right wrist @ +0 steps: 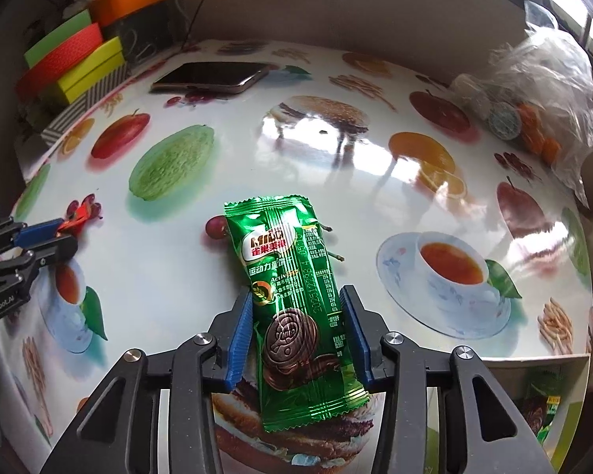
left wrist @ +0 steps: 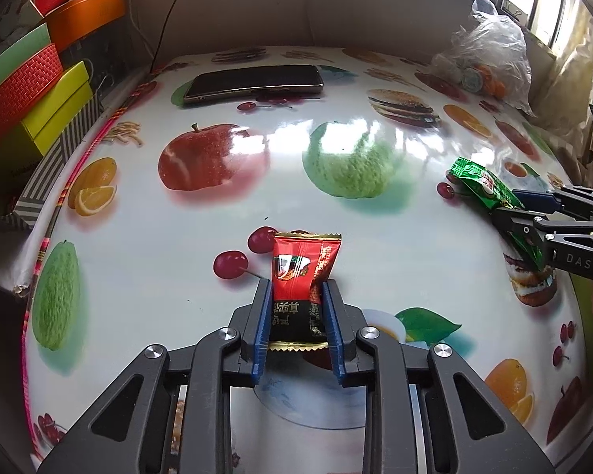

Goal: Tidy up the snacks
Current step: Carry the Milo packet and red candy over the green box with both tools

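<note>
Now | red packet: one | green packet: one | phone: one

1. Your red snack packet — glossy, gold zigzag ends, dark lower half — sits pinched between blue pads on the fruit-print table.
2. Your green Milo biscuit packet — long, lying flat, printed side up, between blue pads.

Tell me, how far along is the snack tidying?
Early, it seems. Nothing on the table looks sorted yet. In hand: the left claw is clamped on a red snack packet, and the right claw brackets a green biscuit packet, pads right at its sides. Still left: putting both away, plus the bag of snacks at the far corner.
</note>
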`<state>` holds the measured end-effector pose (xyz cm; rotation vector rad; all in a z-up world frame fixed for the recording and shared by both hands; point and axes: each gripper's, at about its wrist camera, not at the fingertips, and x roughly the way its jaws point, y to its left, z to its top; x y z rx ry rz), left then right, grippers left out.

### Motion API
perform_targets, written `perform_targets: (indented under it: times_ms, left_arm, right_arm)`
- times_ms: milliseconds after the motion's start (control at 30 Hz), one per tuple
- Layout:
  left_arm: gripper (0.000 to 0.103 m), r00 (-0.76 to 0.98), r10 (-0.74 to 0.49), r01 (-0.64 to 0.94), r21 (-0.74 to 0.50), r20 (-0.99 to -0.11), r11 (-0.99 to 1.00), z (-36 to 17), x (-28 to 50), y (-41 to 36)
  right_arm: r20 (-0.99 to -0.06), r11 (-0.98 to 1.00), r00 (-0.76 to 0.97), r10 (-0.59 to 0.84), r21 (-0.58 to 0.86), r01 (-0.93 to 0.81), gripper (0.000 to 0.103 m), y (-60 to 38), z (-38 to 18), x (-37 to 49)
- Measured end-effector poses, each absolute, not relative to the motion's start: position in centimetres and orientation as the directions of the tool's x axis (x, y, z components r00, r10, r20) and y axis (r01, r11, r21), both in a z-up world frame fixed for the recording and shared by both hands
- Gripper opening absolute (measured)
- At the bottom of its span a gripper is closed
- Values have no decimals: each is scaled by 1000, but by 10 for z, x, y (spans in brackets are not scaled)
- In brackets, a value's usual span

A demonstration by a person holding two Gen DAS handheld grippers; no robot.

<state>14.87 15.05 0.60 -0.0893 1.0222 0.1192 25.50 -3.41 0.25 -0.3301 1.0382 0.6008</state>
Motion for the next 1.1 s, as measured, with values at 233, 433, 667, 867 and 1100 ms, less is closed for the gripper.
perform_targets:
  times_ms: [233, 433, 667, 867, 1100]
  left_arm:
    - [26, 532, 58, -133, -16, -845, 991, 12, 144, 143]
    - [26, 558, 57, -122, -13, -828, 992, 25, 142, 134]
    - [26, 586, 39, -85, -14, -809, 996, 40, 136, 118]
    - [26, 602, 28, -68, -16, -798, 998, 49, 130, 107]
    - [26, 625, 9, -35, -16, -781, 999, 65, 125, 90]
  right_arm:
    - [-875, 817, 379, 300, 31, -576, 42, -42, 4, 251]
    - [-864, 825, 389, 321, 53, -563, 42, -50, 14, 243]
    - [-846, 825, 408, 343, 64, -561, 42, -59, 31, 227]
    - [-837, 830, 429, 339, 52, -555, 42, -66, 45, 212]
    - [-815, 842, 460, 353, 62, -536, 42, -84, 67, 192]
